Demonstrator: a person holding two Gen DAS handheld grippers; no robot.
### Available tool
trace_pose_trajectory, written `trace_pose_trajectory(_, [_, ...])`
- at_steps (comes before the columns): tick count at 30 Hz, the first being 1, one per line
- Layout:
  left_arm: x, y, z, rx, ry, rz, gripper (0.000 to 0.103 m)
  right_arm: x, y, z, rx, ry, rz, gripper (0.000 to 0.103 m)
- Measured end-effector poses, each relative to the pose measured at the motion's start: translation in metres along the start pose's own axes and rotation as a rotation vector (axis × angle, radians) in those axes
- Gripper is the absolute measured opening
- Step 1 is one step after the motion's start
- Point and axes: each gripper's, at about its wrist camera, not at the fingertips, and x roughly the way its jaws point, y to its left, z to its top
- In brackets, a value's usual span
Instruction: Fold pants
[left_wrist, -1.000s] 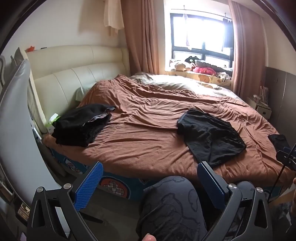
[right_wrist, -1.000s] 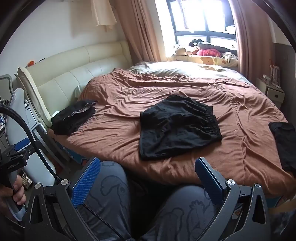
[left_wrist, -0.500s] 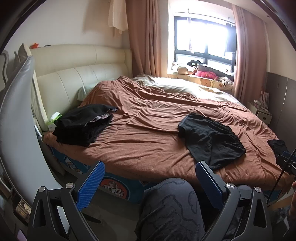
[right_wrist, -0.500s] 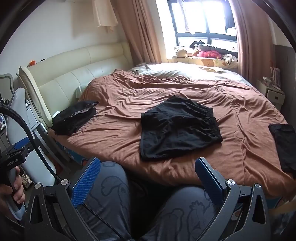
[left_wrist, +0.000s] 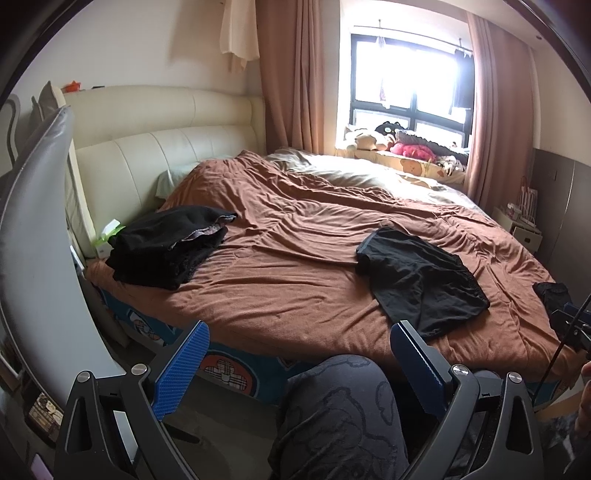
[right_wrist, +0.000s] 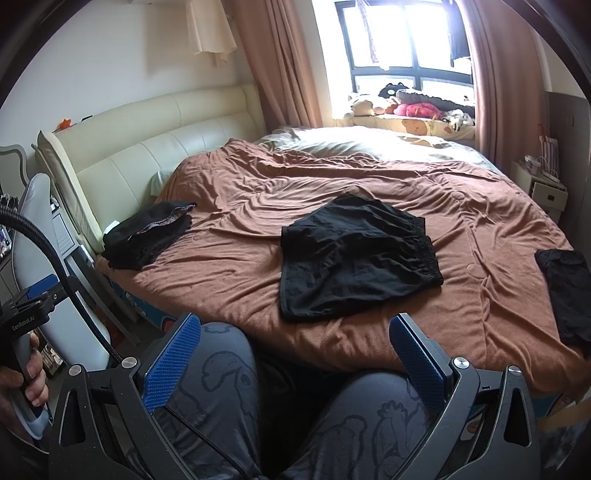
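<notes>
Both tongs (left_wrist: 299, 363) (right_wrist: 295, 356) gape empty, black pants (right_wrist: 354, 254) flat ahead on the bed (right_wrist: 229, 280).

1. The bed (right_wrist: 369, 192) fills the middle of both views, with the headboard (right_wrist: 155, 147) at its left end and the window (right_wrist: 406, 44) behind its far side.
2. The pants (right_wrist: 354, 254) lie spread on the bed's near half, close to the near edge.
3. A pile of clothes (right_wrist: 147, 232) sits on the bed's left corner, just beside the headboard, well apart from the pants.
4. Another garment (right_wrist: 569, 291) lies on the bed to the right of the pants, near the right edge.
5. Stuffed toys (right_wrist: 406, 103) line the sill behind the bed.
6. A nightstand (right_wrist: 546, 192) stands beyond the bed's right end.
7. The person's knees (right_wrist: 295, 413) are in front of the bed's near edge.
</notes>
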Motion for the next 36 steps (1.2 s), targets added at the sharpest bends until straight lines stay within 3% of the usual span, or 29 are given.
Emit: trace_pose_trajectory(36, [-0.0028, 0.0003, 0.0007, 0.0, -0.008, -0.014, 0.1, -0.001, 0.0013, 0.0005, -0.001, 0.006, -0.009, 0.103])
